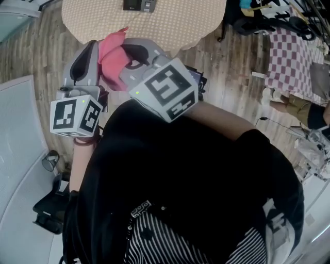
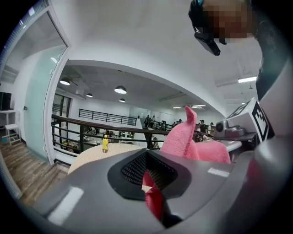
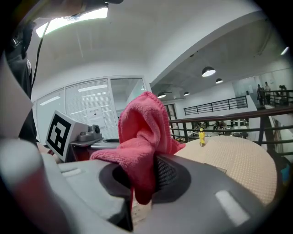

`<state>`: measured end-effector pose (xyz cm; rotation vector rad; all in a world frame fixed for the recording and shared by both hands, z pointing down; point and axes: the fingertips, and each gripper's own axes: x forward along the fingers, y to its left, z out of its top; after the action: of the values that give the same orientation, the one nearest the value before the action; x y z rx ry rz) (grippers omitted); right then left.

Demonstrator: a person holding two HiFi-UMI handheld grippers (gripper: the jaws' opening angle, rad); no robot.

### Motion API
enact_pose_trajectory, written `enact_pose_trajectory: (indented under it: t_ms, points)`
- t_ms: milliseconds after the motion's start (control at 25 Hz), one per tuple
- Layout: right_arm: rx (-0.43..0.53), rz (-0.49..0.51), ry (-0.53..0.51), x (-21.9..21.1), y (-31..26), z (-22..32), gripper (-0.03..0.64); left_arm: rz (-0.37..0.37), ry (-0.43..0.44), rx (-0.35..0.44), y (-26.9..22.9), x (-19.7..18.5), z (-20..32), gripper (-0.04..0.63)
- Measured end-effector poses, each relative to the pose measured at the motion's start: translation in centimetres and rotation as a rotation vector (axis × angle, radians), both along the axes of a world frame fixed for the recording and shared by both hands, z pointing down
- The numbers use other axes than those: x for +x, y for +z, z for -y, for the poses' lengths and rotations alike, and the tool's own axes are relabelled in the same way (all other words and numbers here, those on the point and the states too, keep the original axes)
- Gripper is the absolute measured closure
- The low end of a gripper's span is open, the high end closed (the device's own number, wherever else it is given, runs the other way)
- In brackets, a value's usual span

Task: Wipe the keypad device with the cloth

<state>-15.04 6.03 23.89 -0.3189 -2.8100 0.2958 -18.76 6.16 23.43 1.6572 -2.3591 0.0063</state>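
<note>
left tool [image 2: 147,179]: jaws squeezed together on one end of the cloth, with a pink fold wedged right in the slot. I've got it held up near my chest, short of the tabletop edge.

left marker cube [image 1: 76,116]: sits low at the left in the head view, close against my black top.

cloth [image 1: 113,56]: pink and fluffy, bunched up between my two tools. It's clamped from both sides and a peak of it pokes up above the jaws.

keypad device [image 1: 138,5]: dark little box lying at the far side of the tabletop, well apart from both tools and the cloth. Nothing's touching it.

right tool [image 3: 142,183]: closed down on the other end of the cloth too. The pink stuff drapes over the jaw tops and hangs into the gap. It's just beside the left tool.

right marker cube [image 1: 165,90]: tilted, just right of the cloth.

tabletop [image 1: 170,23]: round, with a beige dotted cover, ahead of both tools.

yellow bottle [image 3: 202,137]: tiny thing standing upright on the tabletop. Can't make out what it actually is.

checkered cloth [image 1: 289,56]: pink and white, way off to the right over the wooden floor [image 1: 31,46].
</note>
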Motion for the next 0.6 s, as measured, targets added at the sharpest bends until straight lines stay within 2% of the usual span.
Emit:
enact_pose_trajectory:
  t_ms: [240, 400, 600]
  points:
    - [-0.021, 0.011, -0.037, -1.6, -0.1, 2.7, 0.552, 0.000, -0.029, -0.022, 0.0, -1.6, 2.6, 0.595]
    - [-0.041, -0.011, -0.026, -1.1, 1.4, 5.3, 0.552, -0.035, -0.012, -0.038, 1.5, -1.0, 5.2, 0.595]
    - [-0.049, 0.004, -0.009, -1.2, 0.6, 7.1, 0.552, -0.022, 0.007, -0.045, 0.7, -1.1, 7.0, 0.595]
